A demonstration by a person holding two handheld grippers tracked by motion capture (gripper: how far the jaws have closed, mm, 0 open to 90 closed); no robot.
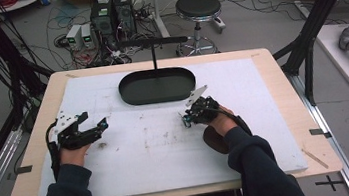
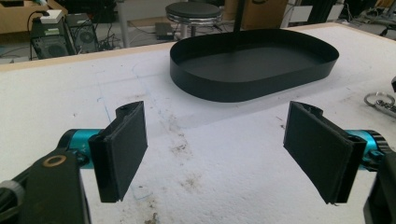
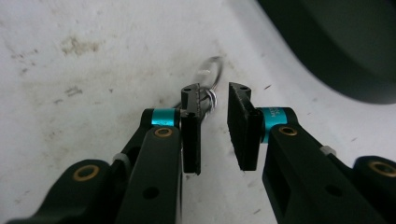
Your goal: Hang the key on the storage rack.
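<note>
A: The right gripper (image 3: 215, 100) has its 2 jaws narrowed around the key ring (image 3: 212, 74) on the white mat (image 1: 170, 164), not yet pinching it.
B: Left gripper (image 2: 215, 154)?
A: Jaws wide apart, empty, probably waiting. Beyond sits the black tray (image 1: 158, 97), likely the ring's destination.

My table (image 1: 269, 66): white stained mat (image 1: 135, 163) on top; black oval tray (image 1: 157, 86) far-centre, key ring (image 2: 380, 102) nr right.
</note>
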